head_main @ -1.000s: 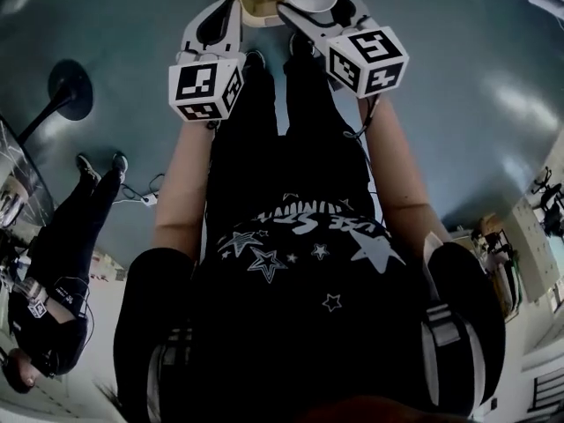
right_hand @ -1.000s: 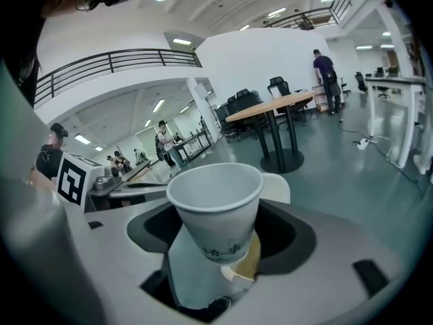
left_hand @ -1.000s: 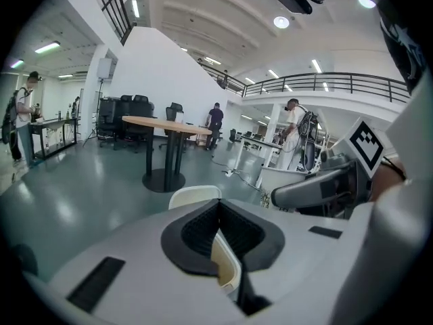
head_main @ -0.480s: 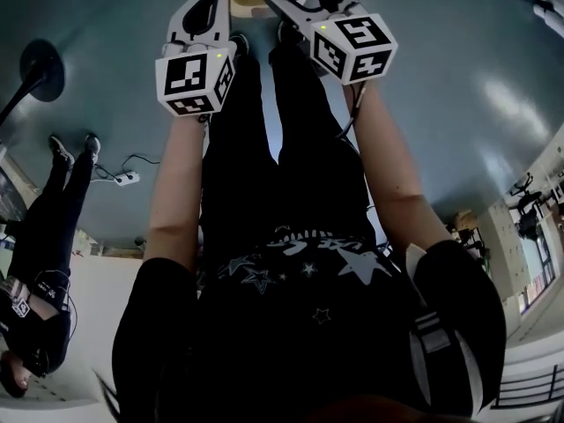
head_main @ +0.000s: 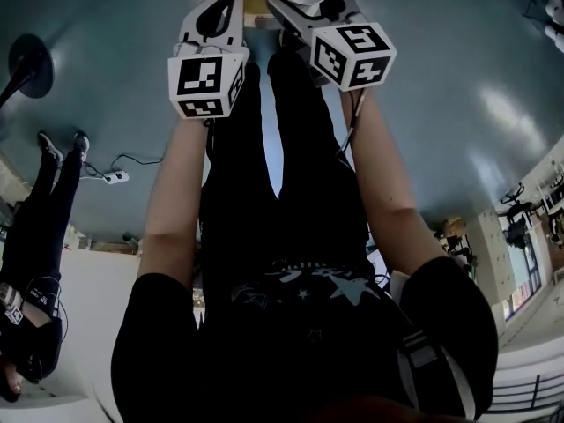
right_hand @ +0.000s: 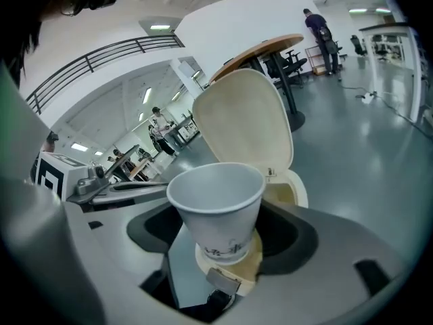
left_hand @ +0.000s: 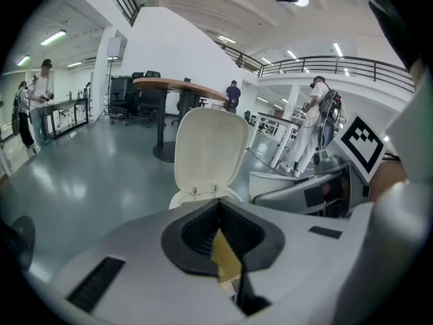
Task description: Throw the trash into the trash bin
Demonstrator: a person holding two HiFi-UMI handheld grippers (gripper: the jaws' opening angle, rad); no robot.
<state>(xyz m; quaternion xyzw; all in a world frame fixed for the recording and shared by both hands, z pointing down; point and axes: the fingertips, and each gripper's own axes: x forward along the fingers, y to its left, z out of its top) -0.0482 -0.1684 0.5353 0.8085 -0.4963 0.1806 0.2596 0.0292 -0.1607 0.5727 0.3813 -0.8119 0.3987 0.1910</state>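
Your right gripper [right_hand: 226, 252] has its fingers [right_hand: 325, 242] clamped on the base of an upright white paper cup [right_hand: 216, 205]. The fingers [left_hand: 135, 249] of your left gripper [left_hand: 223, 249] are pressed together on a small tan scrap [left_hand: 226, 263]. The cream trash bin [left_hand: 210, 154] stands on the grey floor [left_hand: 81, 175] at twelve o'clock, just beyond both, its lid [right_hand: 247, 120] raised.

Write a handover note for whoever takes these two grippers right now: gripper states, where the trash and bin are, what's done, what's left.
Left gripper: shut on a tan scrap.
Right gripper: shut on a white paper cup, held upright.
Trash bin: on the floor just ahead of both grippers, cream lid open.
Done: both pieces are picked up and brought to the bin.
Left: hold each over the opening and release.
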